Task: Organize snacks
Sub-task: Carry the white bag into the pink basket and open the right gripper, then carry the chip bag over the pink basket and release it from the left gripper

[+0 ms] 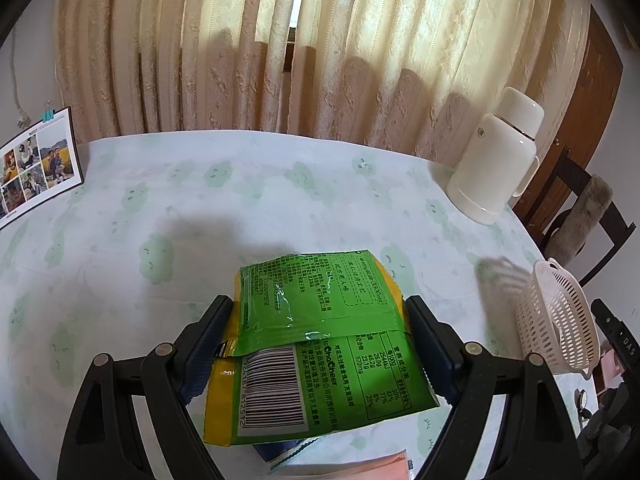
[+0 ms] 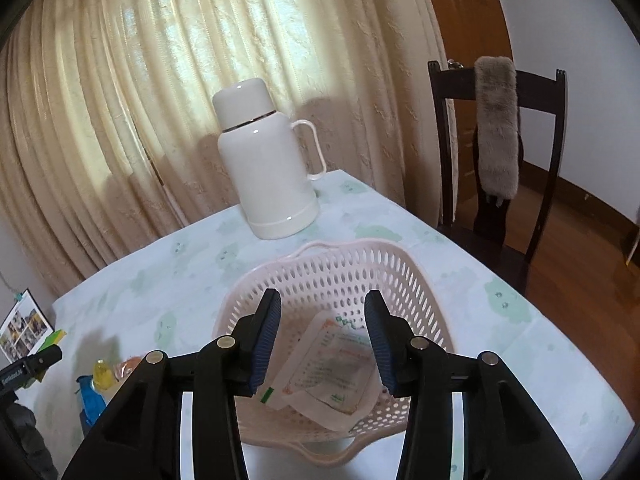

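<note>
A green and yellow snack bag (image 1: pixel 320 360), back side up with a barcode showing, spans the jaws of my left gripper (image 1: pixel 319 300). The pads press on its two side edges, so the gripper is shut on it, above the tablecloth. A pale pink perforated basket (image 2: pixel 344 264) stands on the table, also visible at the right edge as the basket (image 1: pixel 556 316). A white snack packet (image 2: pixel 332 368) lies flat inside it. My right gripper (image 2: pixel 322 296) hovers over the basket's near side, open, with the packet lying below and clear of its pads.
A white thermos jug (image 2: pixel 268 168) stands behind the basket near the curtain. A dark chair (image 2: pixel 496 140) with a grey furry cover sits past the table corner. A photo card (image 1: pixel 36 168) stands far left. Blue and yellow snacks (image 2: pixel 96 384) and a pink packet (image 1: pixel 360 464) lie near me.
</note>
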`<move>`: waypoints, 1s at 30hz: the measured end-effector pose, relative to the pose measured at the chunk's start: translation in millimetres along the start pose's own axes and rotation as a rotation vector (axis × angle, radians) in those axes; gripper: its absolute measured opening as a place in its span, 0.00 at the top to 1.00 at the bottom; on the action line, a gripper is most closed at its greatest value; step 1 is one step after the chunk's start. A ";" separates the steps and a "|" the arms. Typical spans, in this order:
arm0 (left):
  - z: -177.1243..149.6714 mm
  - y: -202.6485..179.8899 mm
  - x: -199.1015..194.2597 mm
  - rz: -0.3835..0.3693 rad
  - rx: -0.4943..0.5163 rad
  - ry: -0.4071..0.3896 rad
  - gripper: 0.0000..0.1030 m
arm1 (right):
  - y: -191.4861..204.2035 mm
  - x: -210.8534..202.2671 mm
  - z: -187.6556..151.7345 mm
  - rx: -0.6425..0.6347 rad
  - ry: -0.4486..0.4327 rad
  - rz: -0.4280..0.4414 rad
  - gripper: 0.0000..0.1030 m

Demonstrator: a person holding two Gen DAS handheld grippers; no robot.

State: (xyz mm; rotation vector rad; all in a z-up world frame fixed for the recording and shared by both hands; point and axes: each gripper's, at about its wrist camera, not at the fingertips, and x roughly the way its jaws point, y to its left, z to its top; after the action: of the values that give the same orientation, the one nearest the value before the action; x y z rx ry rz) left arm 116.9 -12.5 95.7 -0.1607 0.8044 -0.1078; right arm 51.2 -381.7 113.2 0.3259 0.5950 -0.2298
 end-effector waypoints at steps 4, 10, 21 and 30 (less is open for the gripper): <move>-1.3 -2.0 0.0 -0.004 0.007 -0.001 0.19 | 0.9 2.1 -7.3 -0.011 0.007 -0.010 0.56; -3.3 -4.3 3.2 -0.010 0.015 -0.005 0.19 | 3.2 5.7 -14.2 -0.031 0.000 -0.031 0.52; -13.6 -32.0 15.1 0.015 0.085 -0.001 0.19 | 2.9 9.8 -15.3 -0.090 -0.052 -0.107 0.43; -7.6 -98.4 12.4 -0.006 0.220 -0.028 0.18 | -7.8 7.3 -10.1 -0.101 -0.104 -0.118 0.36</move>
State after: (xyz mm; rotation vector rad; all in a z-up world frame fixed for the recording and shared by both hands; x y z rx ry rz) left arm 116.5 -111.9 99.8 0.0427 0.7589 -0.1984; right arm 49.6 -386.1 99.2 0.1800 0.5214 -0.3265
